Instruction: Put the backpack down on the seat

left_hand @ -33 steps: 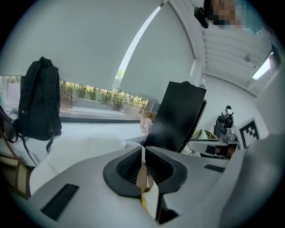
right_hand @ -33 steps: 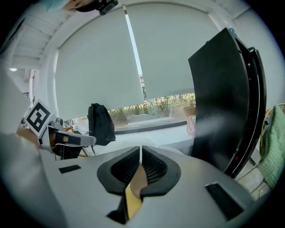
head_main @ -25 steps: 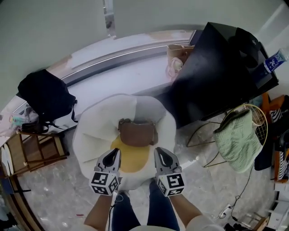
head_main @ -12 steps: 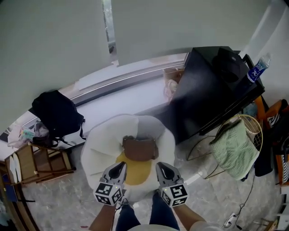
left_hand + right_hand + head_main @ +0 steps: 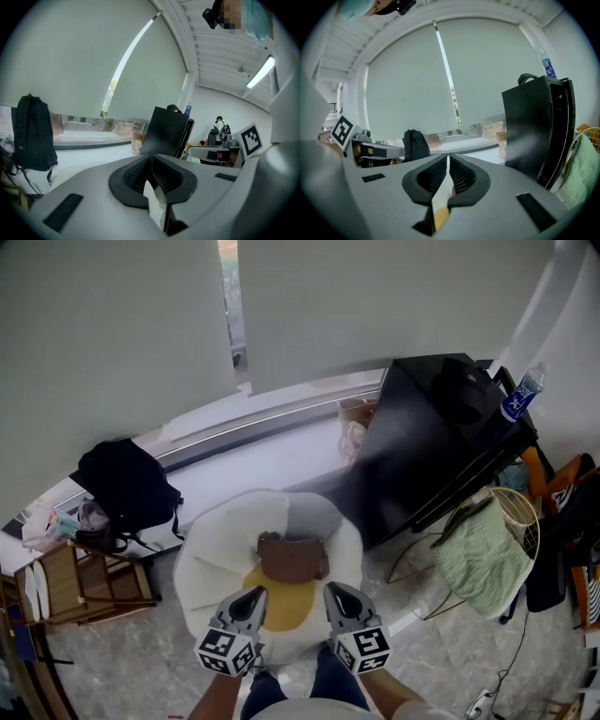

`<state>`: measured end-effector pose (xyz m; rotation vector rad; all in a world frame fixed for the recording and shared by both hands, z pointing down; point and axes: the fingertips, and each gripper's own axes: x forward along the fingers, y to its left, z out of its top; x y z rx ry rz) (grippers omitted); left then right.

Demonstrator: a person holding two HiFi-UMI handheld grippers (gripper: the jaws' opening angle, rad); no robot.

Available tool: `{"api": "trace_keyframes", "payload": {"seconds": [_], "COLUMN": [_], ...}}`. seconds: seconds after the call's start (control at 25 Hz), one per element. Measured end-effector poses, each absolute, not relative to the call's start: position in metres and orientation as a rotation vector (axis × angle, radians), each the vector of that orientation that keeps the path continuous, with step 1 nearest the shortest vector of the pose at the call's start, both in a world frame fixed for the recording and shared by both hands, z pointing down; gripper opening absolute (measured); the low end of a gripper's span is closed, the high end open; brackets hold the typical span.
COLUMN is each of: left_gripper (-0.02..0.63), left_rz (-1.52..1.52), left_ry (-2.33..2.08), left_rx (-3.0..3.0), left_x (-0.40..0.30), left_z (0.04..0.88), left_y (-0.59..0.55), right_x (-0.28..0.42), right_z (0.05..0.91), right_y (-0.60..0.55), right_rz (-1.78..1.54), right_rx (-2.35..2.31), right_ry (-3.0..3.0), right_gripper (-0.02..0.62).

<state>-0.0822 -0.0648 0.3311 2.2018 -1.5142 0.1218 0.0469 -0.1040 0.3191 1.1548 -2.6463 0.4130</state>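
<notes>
While left tongs (image 5: 253, 595) and right tongs (image 5: 334, 592) hover closed, brown bag (image 5: 292, 558) occupies the seat (image 5: 211, 549).

Brown bag (image 5: 292, 557) smooth, leather-like; seat (image 5: 211, 545) white soft cloth; black cabinet (image 5: 422, 465) glossy; rack (image 5: 70, 570) wood.

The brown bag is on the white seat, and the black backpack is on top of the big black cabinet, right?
Not quite. The brown bag does lie on the white seat, but the black backpack is not on the black cabinet. The head view shows it standing by the window at the left, on the other side of the seat.
</notes>
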Motion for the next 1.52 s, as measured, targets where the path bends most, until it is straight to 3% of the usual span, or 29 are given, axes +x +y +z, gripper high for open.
{"api": "trace_keyframes", "payload": {"seconds": [1.52], "left_gripper": [0.049], "left_rz": [0.129], "left_ry": [-1.544], "left_rx": [2.403], "left_x": [-0.071], "left_z": [0.237], "left_y": [-0.026], "right_x": [0.062], "right_z": [0.217], "right_y": [-0.061], "right_rz": [0.218], "right_rx": [1.217], "right_ry": [-2.776], "right_gripper": [0.041]}}
